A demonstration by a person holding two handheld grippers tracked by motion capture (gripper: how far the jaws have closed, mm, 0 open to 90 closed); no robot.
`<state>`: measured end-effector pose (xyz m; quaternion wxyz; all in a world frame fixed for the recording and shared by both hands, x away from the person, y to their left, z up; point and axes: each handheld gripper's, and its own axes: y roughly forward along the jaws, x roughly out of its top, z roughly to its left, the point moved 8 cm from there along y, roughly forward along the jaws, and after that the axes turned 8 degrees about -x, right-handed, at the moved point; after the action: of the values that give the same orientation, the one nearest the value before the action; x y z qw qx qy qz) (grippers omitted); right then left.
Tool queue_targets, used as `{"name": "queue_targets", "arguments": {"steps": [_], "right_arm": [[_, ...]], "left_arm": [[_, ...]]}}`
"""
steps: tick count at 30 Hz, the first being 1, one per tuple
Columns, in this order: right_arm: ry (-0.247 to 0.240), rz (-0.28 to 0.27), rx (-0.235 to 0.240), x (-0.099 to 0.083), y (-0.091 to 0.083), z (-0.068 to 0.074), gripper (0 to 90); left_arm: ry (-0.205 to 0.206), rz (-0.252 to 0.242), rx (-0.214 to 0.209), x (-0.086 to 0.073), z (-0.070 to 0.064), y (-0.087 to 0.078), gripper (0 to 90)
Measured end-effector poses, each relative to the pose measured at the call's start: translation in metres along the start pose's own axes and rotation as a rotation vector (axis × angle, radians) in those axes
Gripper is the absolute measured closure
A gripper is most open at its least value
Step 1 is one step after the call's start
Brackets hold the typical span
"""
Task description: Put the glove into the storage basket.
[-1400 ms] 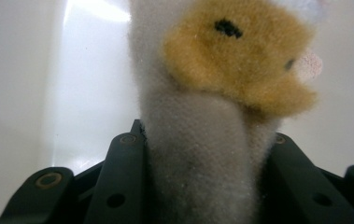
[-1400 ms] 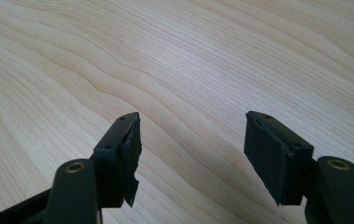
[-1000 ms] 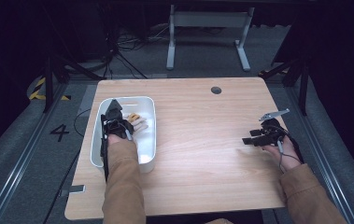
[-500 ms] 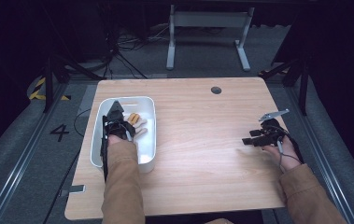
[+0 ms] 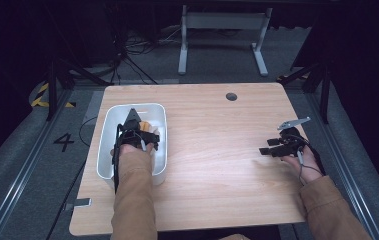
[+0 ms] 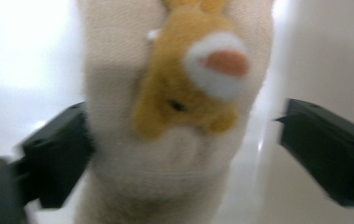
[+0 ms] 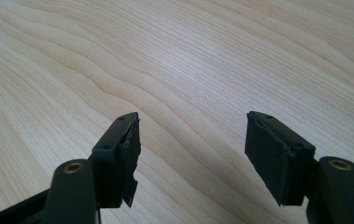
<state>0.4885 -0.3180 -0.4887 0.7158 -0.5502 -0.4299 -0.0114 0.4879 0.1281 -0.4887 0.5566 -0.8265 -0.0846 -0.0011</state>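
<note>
A cream soft toy with an orange animal face [image 6: 184, 93] lies in a white bin [image 5: 104, 150] at the table's left. In the high view the toy [image 5: 148, 126] peeks out beside my left hand. My left gripper [image 6: 184, 140] reaches down into the bin, open, with the toy between its jaws. The left jaw rests against the toy's side and the right jaw stands apart from it. My right gripper [image 5: 268, 146] hovers low over bare wood at the table's right, open with nothing between its jaws [image 7: 193, 140].
The wooden table [image 5: 212, 165] has a small round cable hole [image 5: 231, 96] near its far edge. Beyond the table stand a grey desk frame [image 5: 222, 30] and cables on a dark floor. A floor marking "4" [image 5: 63, 141] lies to the left.
My left gripper has shifted only slightly inside the bin, staying at the toy. The right gripper has not moved.
</note>
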Motion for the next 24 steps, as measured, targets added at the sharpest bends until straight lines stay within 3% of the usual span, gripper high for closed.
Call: {"name": "queue_targets", "arguments": {"steps": [3, 9, 11, 16, 18, 24], "right_arm": [[-0.002, -0.004, -0.002, 0.000, -0.001, 0.000, 35.7], [-0.004, -0.008, 0.001, 0.001, -0.001, 0.000, 35.4], [-0.006, -0.009, 0.002, 0.001, -0.001, 0.000, 35.4], [-0.006, -0.012, 0.002, 0.001, -0.002, 0.001, 35.3], [-0.008, -0.016, -0.002, 0.001, -0.004, 0.000, 35.3], [-0.006, -0.027, -0.004, 0.001, -0.007, 0.000, 35.2]], "left_arm": [[0.015, -0.028, -0.002, 0.002, 0.000, -0.005, 0.0], [0.036, -0.131, -0.031, 0.007, -0.003, -0.023, 0.0], [0.060, -0.157, -0.061, 0.007, -0.008, -0.031, 0.3], [0.116, -0.226, -0.089, 0.006, -0.022, -0.050, 0.0], [0.161, -0.253, -0.146, 0.004, -0.033, -0.058, 0.0], [0.262, -0.277, -0.200, -0.004, -0.050, -0.065, 0.0]]}}
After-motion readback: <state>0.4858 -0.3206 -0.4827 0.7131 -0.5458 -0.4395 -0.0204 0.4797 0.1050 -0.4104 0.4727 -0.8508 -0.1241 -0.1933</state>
